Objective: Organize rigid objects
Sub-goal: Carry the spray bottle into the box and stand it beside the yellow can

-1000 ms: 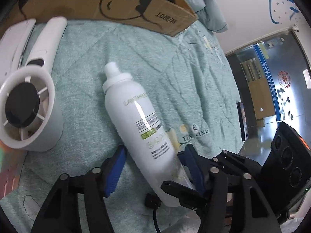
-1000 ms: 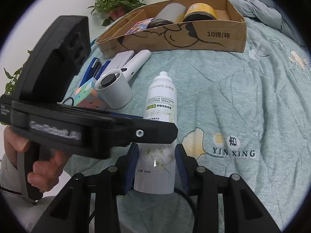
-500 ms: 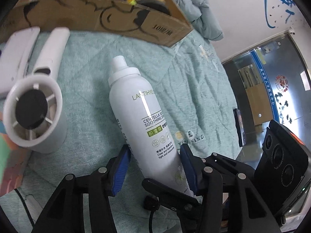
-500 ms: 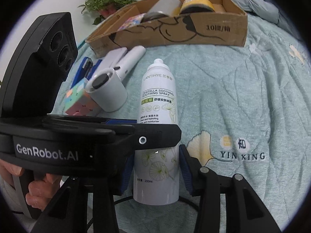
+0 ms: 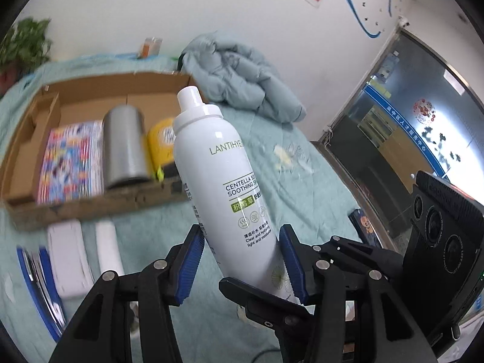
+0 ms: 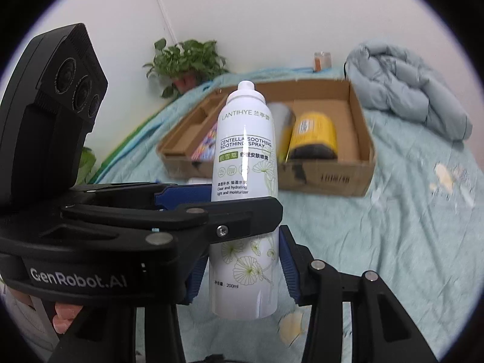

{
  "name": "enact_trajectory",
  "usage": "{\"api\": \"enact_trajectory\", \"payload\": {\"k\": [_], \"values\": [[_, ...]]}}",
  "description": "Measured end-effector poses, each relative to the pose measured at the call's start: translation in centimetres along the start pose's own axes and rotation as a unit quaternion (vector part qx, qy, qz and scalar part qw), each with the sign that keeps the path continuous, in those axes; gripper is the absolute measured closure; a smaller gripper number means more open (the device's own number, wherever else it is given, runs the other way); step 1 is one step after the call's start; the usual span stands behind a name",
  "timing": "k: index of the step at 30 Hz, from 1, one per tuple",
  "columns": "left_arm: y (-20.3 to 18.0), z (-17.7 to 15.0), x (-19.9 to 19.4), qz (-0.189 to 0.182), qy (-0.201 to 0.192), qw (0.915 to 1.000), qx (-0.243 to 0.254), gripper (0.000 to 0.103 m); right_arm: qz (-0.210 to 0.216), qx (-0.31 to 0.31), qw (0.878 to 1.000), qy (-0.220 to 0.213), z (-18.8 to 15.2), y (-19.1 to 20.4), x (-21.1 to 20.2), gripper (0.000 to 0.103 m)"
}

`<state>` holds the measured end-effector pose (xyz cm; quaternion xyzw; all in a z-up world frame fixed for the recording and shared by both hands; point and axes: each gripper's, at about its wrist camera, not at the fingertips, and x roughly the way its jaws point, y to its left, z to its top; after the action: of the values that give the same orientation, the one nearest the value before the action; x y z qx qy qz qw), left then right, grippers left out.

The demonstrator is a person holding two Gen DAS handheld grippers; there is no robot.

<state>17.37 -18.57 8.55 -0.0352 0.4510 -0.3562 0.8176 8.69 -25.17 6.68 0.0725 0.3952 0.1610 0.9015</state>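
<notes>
- Teal bedspread [image 6: 393, 227] bare right of cardboard box [image 6: 360, 139].
- Both grippers, left gripper [image 5: 242, 260] and right gripper [image 6: 242, 269], pinch spray bottle [image 6: 245, 163].
- Bottle now lifted upright; earlier lying on bed.

Potted plant [image 6: 187, 60] by the wall, crumpled quilt [image 6: 405, 87] on the bed [image 6: 408, 211].

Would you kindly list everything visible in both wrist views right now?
spray bottle: 1, white, between both grippers' fingers, above the bed
cardboard box: 1, brown, on the bedspread
steel cylinder: 1, silver, in the box
yellow jar: 1, yellow, in the box
colourful booklet: 1, multicoloured, in the box
white items: 2, white, before the box
bedspread: 1, teal
quilt: 1, pale blue, bundled
plant: 1, green
left gripper: black, blue pads
right gripper: black, blue pads
</notes>
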Motion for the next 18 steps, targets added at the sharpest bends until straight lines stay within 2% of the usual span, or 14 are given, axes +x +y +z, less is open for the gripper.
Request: {"api": "enact_trajectory", "payload": {"k": [3,7,18], "values": [[-0.5,2.8,-0.4,0.002,-0.017,0.9996,0.021,0.055,-0.018,-0.014,1.0,-0.014,2.0,-0.3,-0.3,0.06],[-0.4,6.4,0.0,-0.007,-0.025,0.9994,0.024,0.055,-0.033,-0.026,0.999,-0.027,4.7,-1.1,-0.2,0.06],[1.0,15.8,3.9,-0.029,-0.01,0.9987,0.042,0.056,-0.073,-0.017,0.996,-0.037,10.1,-4.2,2.0,0.06]]}}
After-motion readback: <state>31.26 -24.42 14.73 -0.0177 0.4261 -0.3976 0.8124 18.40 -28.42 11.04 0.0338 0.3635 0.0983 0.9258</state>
